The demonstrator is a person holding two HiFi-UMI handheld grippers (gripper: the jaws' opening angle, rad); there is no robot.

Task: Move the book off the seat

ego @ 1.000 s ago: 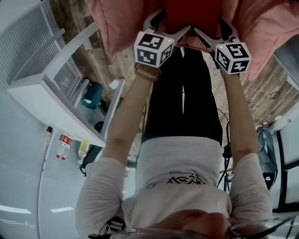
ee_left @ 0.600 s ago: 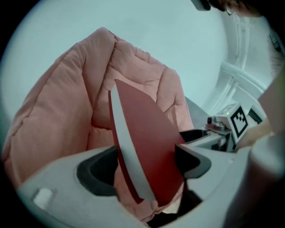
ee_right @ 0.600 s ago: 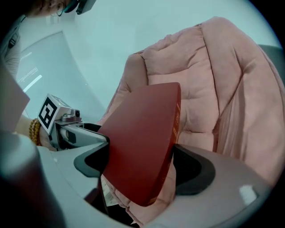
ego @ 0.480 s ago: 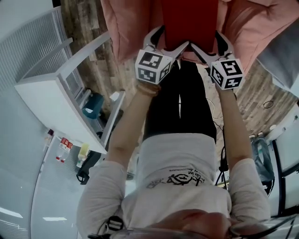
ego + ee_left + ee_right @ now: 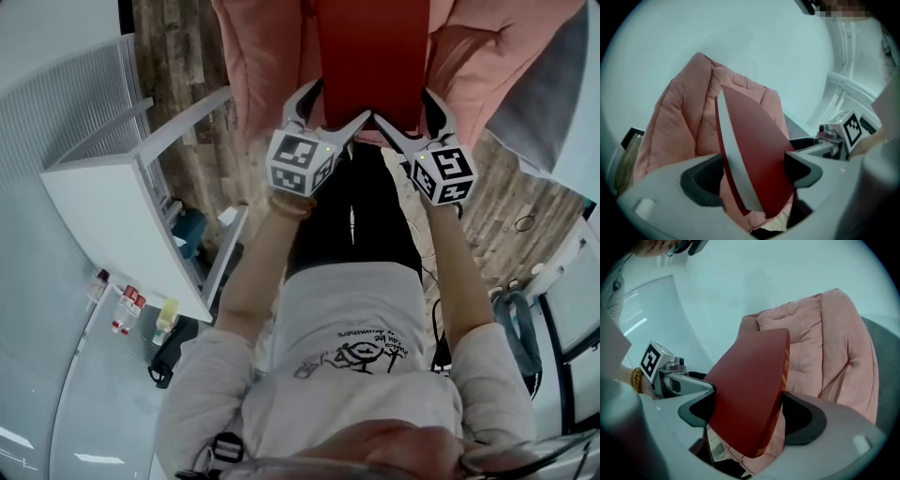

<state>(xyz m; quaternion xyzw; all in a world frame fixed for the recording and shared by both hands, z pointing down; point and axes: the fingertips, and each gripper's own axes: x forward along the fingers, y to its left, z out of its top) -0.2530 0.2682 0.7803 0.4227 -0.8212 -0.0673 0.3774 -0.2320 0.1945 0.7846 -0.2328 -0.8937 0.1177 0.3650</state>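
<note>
Two tools share one load: the left tool [image 5: 751, 174] is clamped on one lower corner of the red book [image 5: 373, 56], one jaw against the white page edge and the other against the cover, and the right tool [image 5: 749, 417] is clamped on the other lower corner, one jaw on the cover and the other at the spine. We hold the book upright, most of it rising above the jaws, just in front of the pink padded seat [image 5: 253, 66]. We cannot tell from any view whether its back touches the cushion or hangs free of it, so we judge the lift as begun but the book not yet clear of the seat. Several things could go wrong from here. Our grip sits low and the cover looks smooth, so the tall part could swing forward or back and pivot between the pads. If we draw one tool away faster than the other, the book twists, and one corner may slip out and leave the whole weight on a single pinch. The soft folds behind could also catch an edge and drag it as we pull away. A slip here would drop the book onto the wooden floor [image 5: 178, 56].
</note>
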